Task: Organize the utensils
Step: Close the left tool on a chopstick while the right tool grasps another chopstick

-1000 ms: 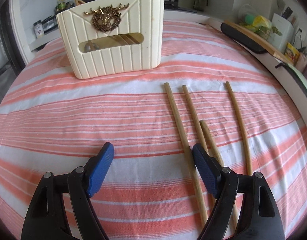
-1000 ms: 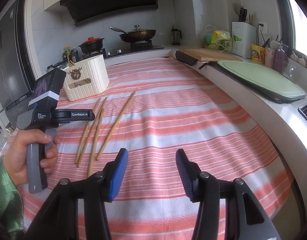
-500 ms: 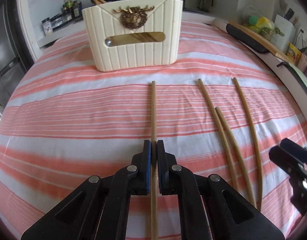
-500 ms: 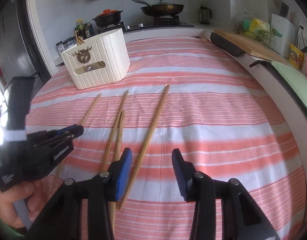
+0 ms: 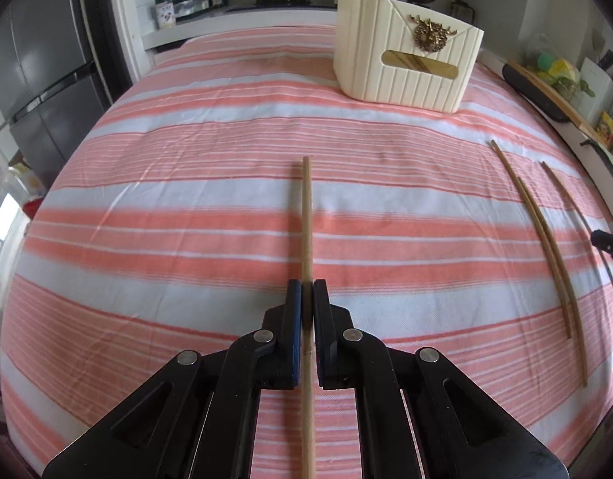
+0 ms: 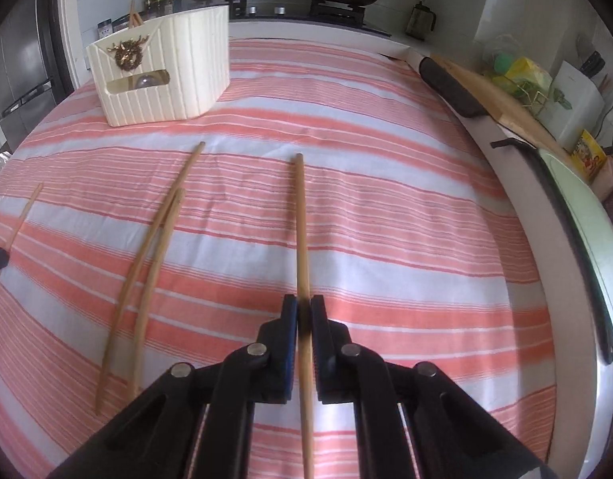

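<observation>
Left wrist view shows the left gripper [image 5: 305, 303] closed on one wooden chopstick [image 5: 306, 219], which runs straight forward between the blue pads and sticks out far ahead over the striped cloth [image 5: 166, 207]. The stick looks light, thin and stiff, with a smooth surface, so it can turn or slide in the pads; the hold is near the middle of its length, which seems a good place for balance. Further right on the surface stands the cream utensil holder [image 5: 406, 68], and some chopstick ends rise out of its top; through the slot in its front something brown is visible, but what exactly is not clear. Right of it, a loose pair of chopsticks [image 5: 546, 239] lies on the cloth.

In the right wrist view the holder [image 6: 162, 76] is at the left and something round and shiny shows through its slot. The loose pair [image 6: 146, 271] lies near it. The right gripper [image 6: 303, 311] has just closed and now pinches another chopstick [image 6: 300, 219] about mid-length, its tip pointing forward above the surface
</observation>
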Tool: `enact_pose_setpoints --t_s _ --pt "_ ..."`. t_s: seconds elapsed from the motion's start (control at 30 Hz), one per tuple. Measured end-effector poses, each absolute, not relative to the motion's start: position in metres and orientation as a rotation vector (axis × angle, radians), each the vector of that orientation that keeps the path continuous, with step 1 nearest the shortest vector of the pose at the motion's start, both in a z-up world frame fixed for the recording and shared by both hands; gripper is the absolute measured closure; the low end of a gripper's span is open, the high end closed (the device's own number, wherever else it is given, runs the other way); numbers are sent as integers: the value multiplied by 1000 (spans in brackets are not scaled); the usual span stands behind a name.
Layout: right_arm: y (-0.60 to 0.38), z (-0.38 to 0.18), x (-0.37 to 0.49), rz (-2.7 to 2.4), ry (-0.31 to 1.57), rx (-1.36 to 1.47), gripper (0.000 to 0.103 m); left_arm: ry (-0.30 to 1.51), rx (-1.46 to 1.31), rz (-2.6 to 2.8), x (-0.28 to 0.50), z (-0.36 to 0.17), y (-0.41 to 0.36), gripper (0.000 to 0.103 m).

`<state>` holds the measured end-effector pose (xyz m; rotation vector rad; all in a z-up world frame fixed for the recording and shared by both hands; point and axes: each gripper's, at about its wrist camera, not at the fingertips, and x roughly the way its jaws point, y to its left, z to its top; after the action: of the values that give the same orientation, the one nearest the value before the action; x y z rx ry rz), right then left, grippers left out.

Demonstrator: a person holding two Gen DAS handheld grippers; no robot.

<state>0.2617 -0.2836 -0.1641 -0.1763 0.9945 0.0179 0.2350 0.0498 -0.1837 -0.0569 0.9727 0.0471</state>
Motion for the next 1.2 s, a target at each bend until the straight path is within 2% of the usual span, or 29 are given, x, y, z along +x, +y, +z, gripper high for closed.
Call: enact_pose_setpoints --t_s 0.23,0.3,0.33,0.37,0.4,0.43,0.7,1.2 --pt "-343 -170 205 -69 1057 -133 96 962 -70 42 205 -184 72 98" --pt "-349 -167 190 -62 1052 -92 94 963 -62 17 200 -184 70 93" --pt "-352 -165 187 -57 1051 -64 90 968 -61 -3 198 -183 69 77" --pt "-354 -163 183 -49 1052 -40 73 974 -63 -23 196 -181 69 54" --pt "-356 -159 180 -37 1049 -23 58 975 -72 -39 194 -179 71 45" --pt "-357 -156 177 -27 1040 -14 57 967 -84 -55 192 -175 74 37" --pt "-356 -139 176 23 1046 -1 57 966 -181 -158 186 -155 106 32" --pt "-366 -137 205 53 1130 40 55 987 -62 -174 209 -148 94 31"
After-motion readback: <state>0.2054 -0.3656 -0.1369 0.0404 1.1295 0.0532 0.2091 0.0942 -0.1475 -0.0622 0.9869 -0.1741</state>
